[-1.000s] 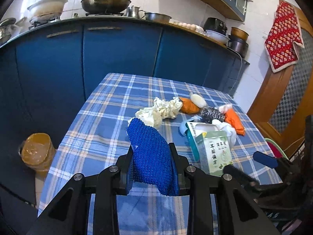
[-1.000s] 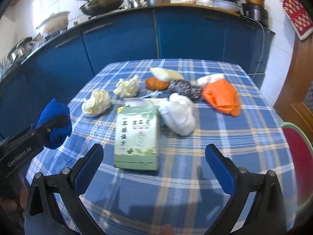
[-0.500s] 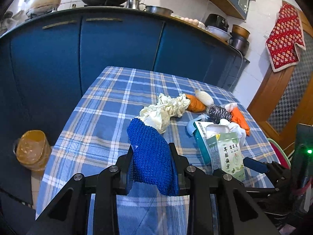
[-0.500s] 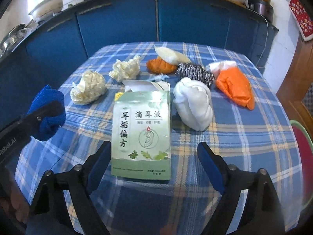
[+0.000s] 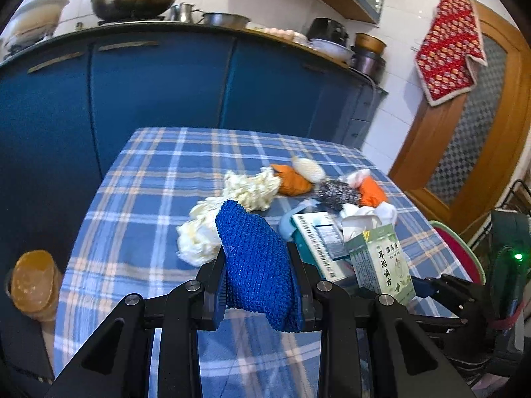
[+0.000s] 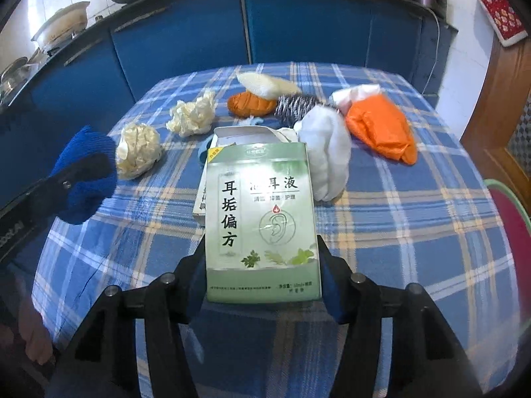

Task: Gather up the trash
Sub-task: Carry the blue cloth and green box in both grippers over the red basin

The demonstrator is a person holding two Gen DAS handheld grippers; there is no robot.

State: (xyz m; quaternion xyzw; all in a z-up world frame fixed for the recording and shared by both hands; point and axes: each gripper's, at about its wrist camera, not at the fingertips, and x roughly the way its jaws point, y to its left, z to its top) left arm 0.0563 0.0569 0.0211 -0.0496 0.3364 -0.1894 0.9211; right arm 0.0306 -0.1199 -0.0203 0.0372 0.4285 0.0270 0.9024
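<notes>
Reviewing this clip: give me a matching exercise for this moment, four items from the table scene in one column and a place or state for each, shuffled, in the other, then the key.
Things:
1. blue knitted cloth
2. green medicine box
3. orange bag
4. steel scourer

Places or states:
A. lying on the tablecloth, right of the white bundle
B. between the right gripper's fingers, which have just been closing
C. clamped in the left gripper
D. just right of the small orange wad

Pairs: 1-C, 2-B, 3-A, 4-D

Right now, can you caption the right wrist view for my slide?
Right tongs closing around the green box on the plaid table; left tongs hold a blue cloth.
</notes>
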